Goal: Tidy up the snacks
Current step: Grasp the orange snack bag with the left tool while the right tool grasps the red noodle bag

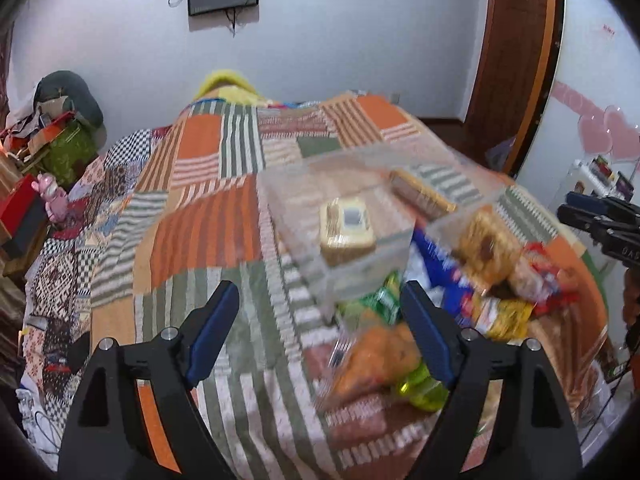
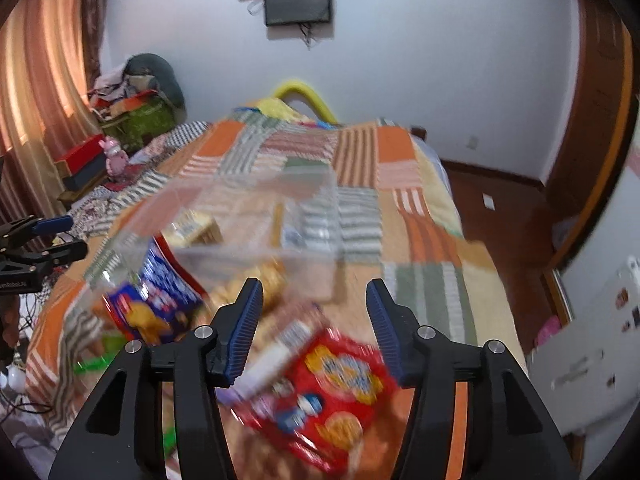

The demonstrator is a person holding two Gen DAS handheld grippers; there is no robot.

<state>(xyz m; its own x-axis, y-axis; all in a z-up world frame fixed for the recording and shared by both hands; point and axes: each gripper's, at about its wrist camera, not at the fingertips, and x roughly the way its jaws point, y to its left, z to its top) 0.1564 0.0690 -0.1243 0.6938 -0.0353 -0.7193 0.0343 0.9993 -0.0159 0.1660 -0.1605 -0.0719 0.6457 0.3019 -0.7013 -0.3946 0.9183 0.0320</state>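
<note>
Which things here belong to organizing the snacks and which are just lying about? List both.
Job:
clear bin
tan box inside it
red cracker pack
blue cookie pack
orange bag

Lying about:
pink toy
red box
wall screen
patchwork bedspread

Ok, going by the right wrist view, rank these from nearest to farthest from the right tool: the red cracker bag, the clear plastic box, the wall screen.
1. Red cracker bag: on the quilt right below the open right tool, between its fingers.
2. Clear plastic box: ahead on the bed, slightly left.
3. Wall screen: high on the far wall, past the bed.
</note>
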